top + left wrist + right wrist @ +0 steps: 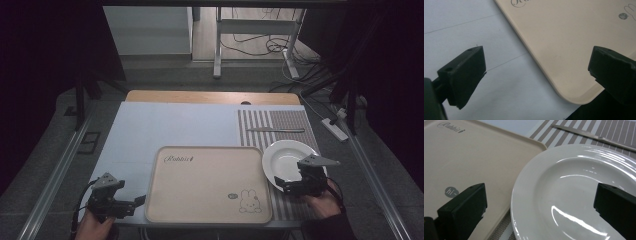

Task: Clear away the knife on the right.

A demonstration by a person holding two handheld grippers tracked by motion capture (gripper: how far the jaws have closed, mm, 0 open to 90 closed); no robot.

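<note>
High view: beige tray (207,184) lies centred at the near edge of the surface (165,125), white plate (287,160) on striped placemat (280,125) just beside its right edge, knife (276,130) farther back on the mat. Left gripper (131,203) sits at the tray's near-left corner, right gripper (281,184) over the plate's near rim; a place-setting layout, likely readying a pick.

Left gripper view: fingers (464,75) spread wide, empty, straddling the tray (564,50) corner.

Right gripper view: fingers (464,207) released, apart, bracketing the plate (574,195) rim beside the tray (474,157); knife (594,136) beyond.
</note>
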